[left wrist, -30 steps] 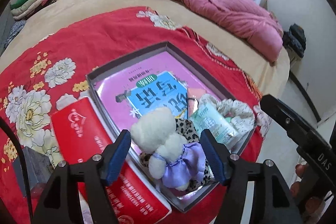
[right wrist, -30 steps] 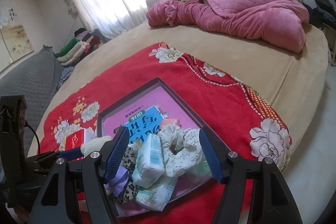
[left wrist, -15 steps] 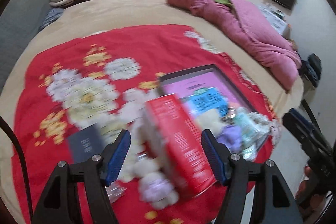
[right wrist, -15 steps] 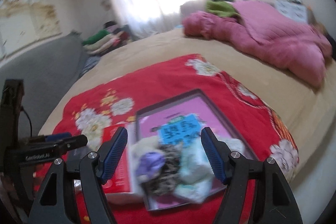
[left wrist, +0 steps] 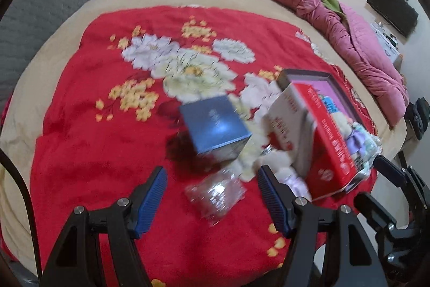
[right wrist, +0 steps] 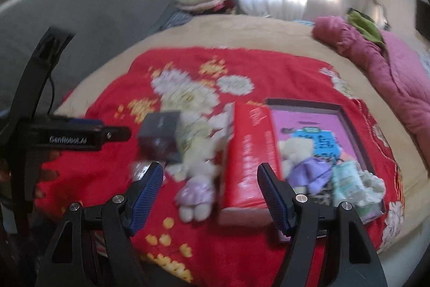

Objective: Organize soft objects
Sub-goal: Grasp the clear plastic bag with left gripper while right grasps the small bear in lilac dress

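My left gripper [left wrist: 212, 179] is open above the red floral blanket [left wrist: 107, 147], with a clear plastic packet [left wrist: 215, 192] lying below the gap between its fingers, untouched. A white plush toy in a purple dress [right wrist: 196, 184] lies on the blanket between the fingers of my open right gripper [right wrist: 209, 174], which hovers over it. To the right, a grey tray [right wrist: 303, 102] holds another plush with a purple bow [right wrist: 311, 168], a tissue pack [right wrist: 346, 179] and a scrunchie [right wrist: 373, 182]. Both views are blurred by motion.
A red box [right wrist: 250, 152] lies against the tray's left side. A dark blue box [left wrist: 215, 125] stands on the blanket beyond the packet. A pink quilt [left wrist: 362, 45] is heaped at the far right of the bed, whose edge is close on the right.
Both grippers have swung left, away from the tray and its soft items, toward the middle of the blanket. The tray now sits at the right of both views. Neither gripper's jaw spacing has changed.
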A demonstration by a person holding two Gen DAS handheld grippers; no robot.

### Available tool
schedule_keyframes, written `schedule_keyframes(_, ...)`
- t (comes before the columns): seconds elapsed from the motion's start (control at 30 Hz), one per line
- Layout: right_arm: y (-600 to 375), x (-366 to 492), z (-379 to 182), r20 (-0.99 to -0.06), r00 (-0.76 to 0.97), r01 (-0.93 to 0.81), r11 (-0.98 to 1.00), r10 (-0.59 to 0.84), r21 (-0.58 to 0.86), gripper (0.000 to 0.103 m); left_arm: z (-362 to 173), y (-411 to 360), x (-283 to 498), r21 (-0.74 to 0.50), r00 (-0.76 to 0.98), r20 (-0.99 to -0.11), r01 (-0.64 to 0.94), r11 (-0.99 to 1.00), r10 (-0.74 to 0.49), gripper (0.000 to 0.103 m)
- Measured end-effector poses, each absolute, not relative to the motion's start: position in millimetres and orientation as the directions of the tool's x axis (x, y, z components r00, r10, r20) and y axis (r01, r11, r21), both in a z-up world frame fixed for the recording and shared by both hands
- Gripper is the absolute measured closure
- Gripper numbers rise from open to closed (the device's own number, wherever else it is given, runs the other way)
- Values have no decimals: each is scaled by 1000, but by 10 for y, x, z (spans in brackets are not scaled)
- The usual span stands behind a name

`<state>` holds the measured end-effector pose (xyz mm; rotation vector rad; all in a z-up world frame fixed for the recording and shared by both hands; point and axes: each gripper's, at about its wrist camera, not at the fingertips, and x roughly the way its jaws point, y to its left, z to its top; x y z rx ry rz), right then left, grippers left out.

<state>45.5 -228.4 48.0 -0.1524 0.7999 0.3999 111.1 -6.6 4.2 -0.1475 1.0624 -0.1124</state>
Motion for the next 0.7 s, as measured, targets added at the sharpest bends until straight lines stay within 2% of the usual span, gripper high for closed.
schedule_keyframes(0.17,-2029,440,243,-767,600,-425,903,228,-63,29,-205,8,1074,-186,445,-877,29,982,-179,34)
schedule_keyframes(0.4,-1650,480,-184,-802,591,-476,839,84,-262,29,-595,32,1191,-209,385,-900,34,977,-206,34)
schedule_keyframes(0.7,-1357,543,-716,-753,648,-494,690,-113,-529,29,-796,32,1299,-310,348,-886,48,949,-307,34)
